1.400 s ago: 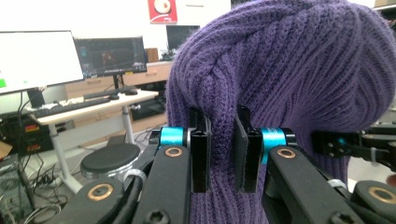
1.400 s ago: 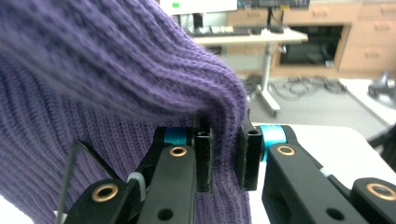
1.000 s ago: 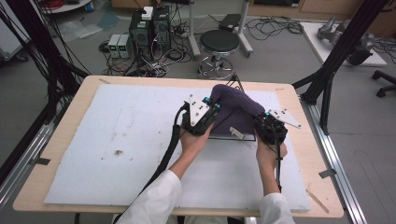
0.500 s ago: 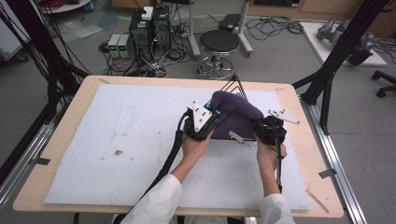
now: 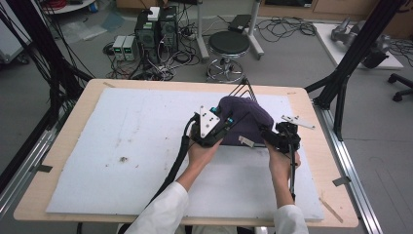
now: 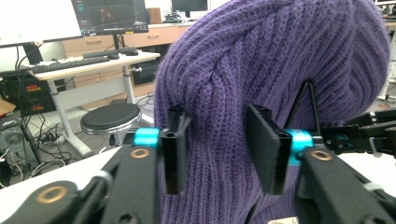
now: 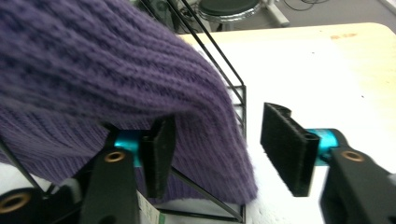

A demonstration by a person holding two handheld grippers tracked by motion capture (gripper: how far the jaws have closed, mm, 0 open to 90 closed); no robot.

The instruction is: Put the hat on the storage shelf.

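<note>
grey floor behind the wooden table (image 5: 58, 187), with a round black stool (image 5: 229, 45) past its far edge, computer towers (image 5: 157, 28) and tangled cables nearby. black frame legs (image 5: 351, 58) off the far right corner. desk with monitor (image 6: 110, 15) further back.

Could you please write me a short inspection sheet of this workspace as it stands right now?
Surface: wooden table under a white mat with dark specks.
Job's things: purple knit hat draped over a black wire rack.
Clutter: nothing seen.
Grippers: left gripper open, hat between its fingers; right gripper open at the hat's edge.
Cables: black cable trails from the left gripper.
Surroundings: stool, computers, floor wiring.
</note>
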